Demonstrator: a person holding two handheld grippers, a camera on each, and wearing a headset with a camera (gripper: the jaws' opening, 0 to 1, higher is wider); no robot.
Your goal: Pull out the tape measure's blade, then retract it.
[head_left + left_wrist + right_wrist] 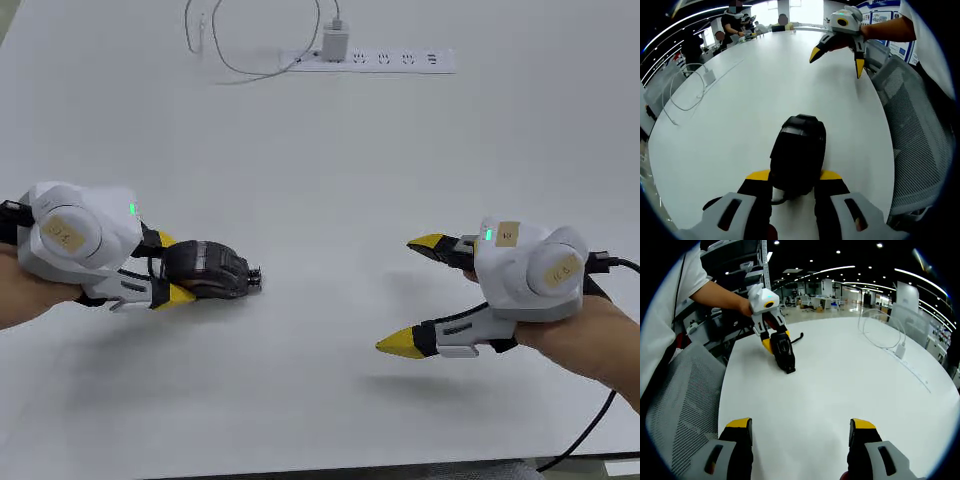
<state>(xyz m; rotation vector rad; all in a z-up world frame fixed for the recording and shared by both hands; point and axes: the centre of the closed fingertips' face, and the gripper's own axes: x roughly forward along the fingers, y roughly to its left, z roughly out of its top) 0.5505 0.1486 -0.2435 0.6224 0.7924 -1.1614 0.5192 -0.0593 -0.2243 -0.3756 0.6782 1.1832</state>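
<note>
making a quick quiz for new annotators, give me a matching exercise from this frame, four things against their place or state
Things:
1. tape measure
2. right gripper
3. power strip
4. charger

Places or states:
a. plugged into the strip, white
b. jaws wide apart, holding nothing
c. lying flat along the far side of the table
d. clamped between the jaws of the left gripper

Pairs: 1-d, 2-b, 3-c, 4-a

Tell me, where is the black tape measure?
In the head view, the black tape measure lies left on the white table, clamped in the left gripper.
</note>
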